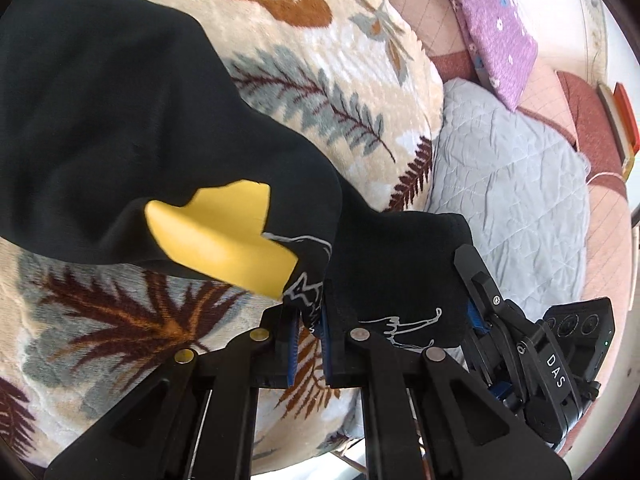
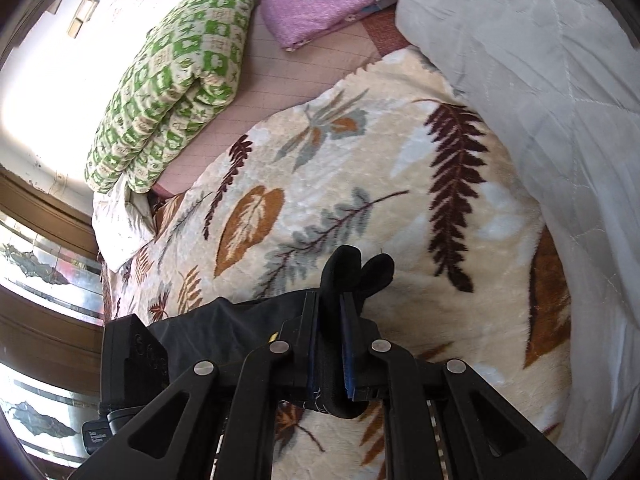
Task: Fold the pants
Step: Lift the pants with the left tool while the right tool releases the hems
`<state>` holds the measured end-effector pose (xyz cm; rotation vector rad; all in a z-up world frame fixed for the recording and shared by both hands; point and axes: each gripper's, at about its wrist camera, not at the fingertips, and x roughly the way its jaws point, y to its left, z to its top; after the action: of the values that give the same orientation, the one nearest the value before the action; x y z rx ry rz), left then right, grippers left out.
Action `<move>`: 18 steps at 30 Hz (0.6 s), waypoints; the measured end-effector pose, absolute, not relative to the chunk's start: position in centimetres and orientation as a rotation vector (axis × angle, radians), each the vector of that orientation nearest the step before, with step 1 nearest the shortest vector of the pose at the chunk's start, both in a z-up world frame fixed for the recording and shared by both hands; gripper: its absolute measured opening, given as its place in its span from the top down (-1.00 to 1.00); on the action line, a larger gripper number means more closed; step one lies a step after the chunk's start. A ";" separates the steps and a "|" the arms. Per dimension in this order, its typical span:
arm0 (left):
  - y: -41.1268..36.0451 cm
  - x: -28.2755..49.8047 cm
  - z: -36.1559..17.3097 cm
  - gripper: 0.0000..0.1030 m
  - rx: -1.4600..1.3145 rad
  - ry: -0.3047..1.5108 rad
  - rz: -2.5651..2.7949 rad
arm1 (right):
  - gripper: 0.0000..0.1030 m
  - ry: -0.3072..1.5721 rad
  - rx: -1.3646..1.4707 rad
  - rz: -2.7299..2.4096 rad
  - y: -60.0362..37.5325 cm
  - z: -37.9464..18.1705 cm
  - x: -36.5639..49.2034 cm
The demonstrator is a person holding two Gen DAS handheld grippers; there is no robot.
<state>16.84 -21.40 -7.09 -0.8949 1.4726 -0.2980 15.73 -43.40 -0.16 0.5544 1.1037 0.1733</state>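
With both the left tongs (image 1: 308, 320) and right tongs (image 2: 329, 312) clamped on the black cotton pants' (image 1: 120, 120) edge, the fold is starting; next, carry it forward evenly.

We see open leaf-print blanket (image 2: 360, 184) ahead; a grey quilt (image 2: 540, 60) crowds the right, a green rolled quilt (image 2: 172, 76) the left.

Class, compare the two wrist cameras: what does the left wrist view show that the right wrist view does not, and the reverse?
Left wrist only: the yellow patch and white line drawing on the black pants.
Right wrist only: the green checked blanket, folded, and the wall behind it.
Both: black fabric pinched in shut grippers, left gripper and right gripper; leaf-patterned blanket; purple floral bedding; grey quilt.
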 end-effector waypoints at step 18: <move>-12.6 15.4 -9.0 0.87 -1.120 1.486 -0.284 | 0.82 1.160 0.501 0.311 -31.2 0.7 18.7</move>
<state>15.44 -12.58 -8.99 -1.1196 1.4863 -0.2837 18.66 -31.16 0.66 0.5005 1.1601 0.3111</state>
